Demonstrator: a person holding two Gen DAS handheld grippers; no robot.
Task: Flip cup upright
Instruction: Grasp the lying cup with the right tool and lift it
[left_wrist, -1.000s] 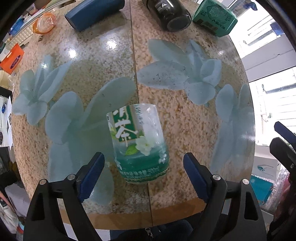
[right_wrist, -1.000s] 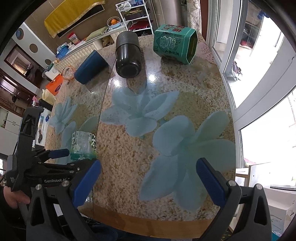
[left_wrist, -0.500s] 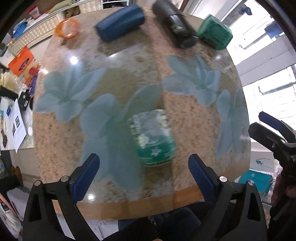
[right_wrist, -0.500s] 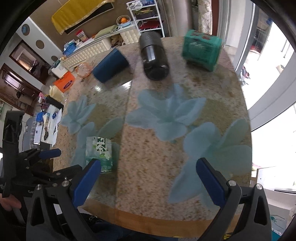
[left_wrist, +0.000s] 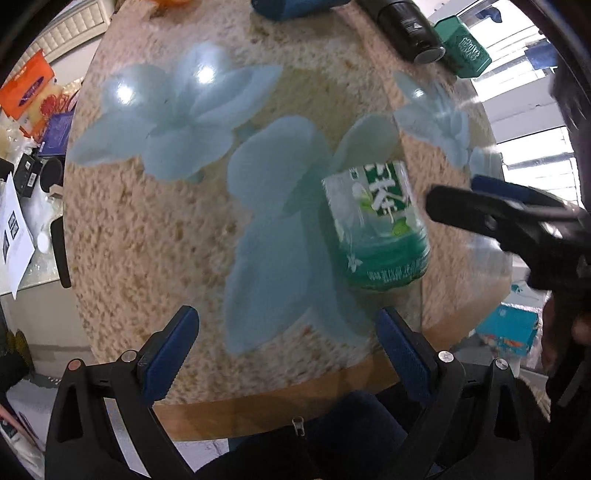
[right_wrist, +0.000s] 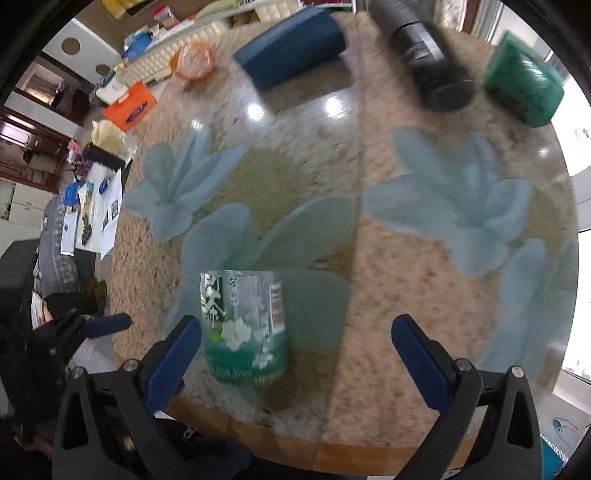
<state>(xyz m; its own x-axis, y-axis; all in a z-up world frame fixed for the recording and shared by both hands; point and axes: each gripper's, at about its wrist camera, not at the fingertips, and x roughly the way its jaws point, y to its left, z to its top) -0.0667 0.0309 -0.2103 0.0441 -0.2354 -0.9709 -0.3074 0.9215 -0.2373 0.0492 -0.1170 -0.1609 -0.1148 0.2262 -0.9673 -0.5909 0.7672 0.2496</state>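
A clear cup with a green tea label (left_wrist: 376, 225) stands on the flower-patterned round table (left_wrist: 166, 221), near its front edge; it also shows in the right wrist view (right_wrist: 243, 325). My left gripper (left_wrist: 288, 350) is open and empty, below and left of the cup. My right gripper (right_wrist: 295, 354) is open and empty; its left finger (right_wrist: 170, 358) is close beside the cup. The right gripper also shows in the left wrist view (left_wrist: 517, 214), just right of the cup.
At the far side lie a dark blue cup (right_wrist: 291, 51), a black cylinder (right_wrist: 428, 59) and a green tin (right_wrist: 524, 92), all on their sides. An orange container (right_wrist: 194, 59) sits at the far left edge. Cluttered furniture lies beyond the table.
My left gripper has pulled back and swung left, away from the cup. My right gripper has swung left and closer, so the cup now sits by its left finger.
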